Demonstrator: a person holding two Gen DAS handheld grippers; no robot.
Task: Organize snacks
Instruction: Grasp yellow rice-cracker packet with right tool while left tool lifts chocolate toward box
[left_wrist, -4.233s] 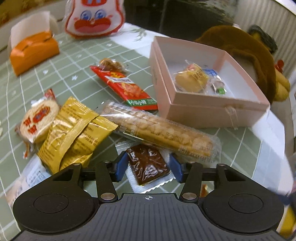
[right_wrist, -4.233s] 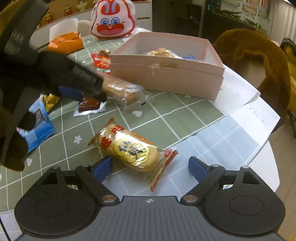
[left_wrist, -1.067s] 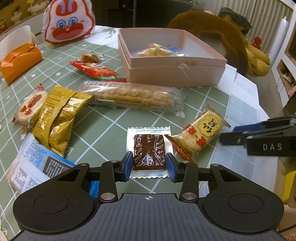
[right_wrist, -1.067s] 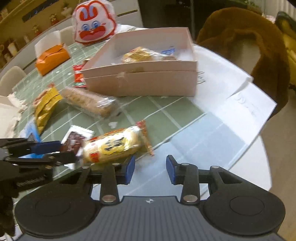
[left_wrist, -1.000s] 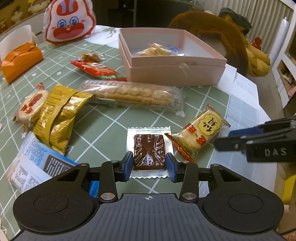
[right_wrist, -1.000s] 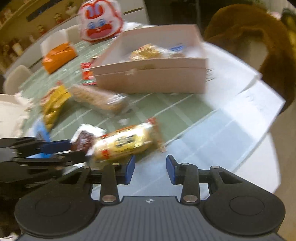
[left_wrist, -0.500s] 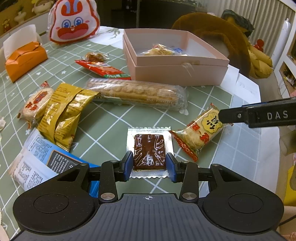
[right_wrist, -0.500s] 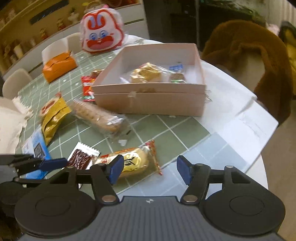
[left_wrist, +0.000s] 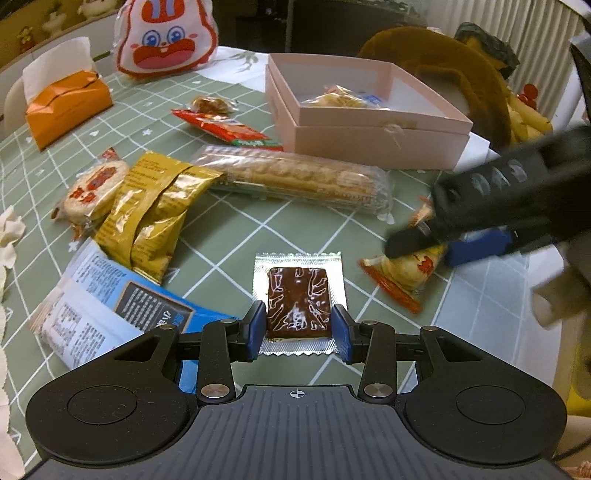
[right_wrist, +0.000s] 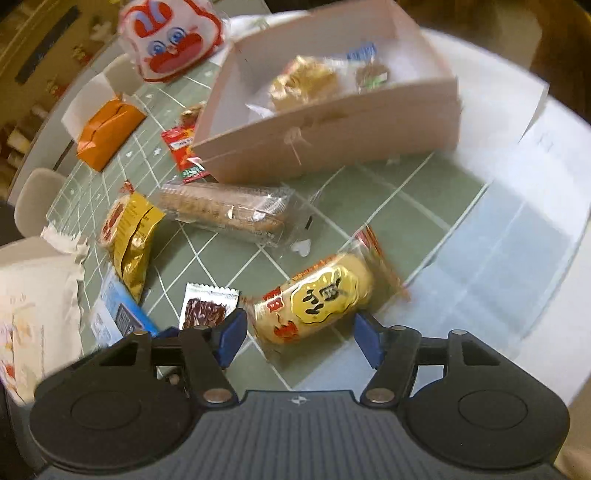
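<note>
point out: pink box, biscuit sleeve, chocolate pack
pink box (left_wrist: 373, 142), left wrist view, front wall
biscuit sleeve (left_wrist: 291, 177), left wrist view, middle of wrapper
chocolate pack (left_wrist: 298, 295), left wrist view, brown centre

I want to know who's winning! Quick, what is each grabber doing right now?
Left gripper: shut on the chocolate bar.
Right gripper: open, its fingers on either side of the yellow rice cracker, not squeezing it yet.
</note>
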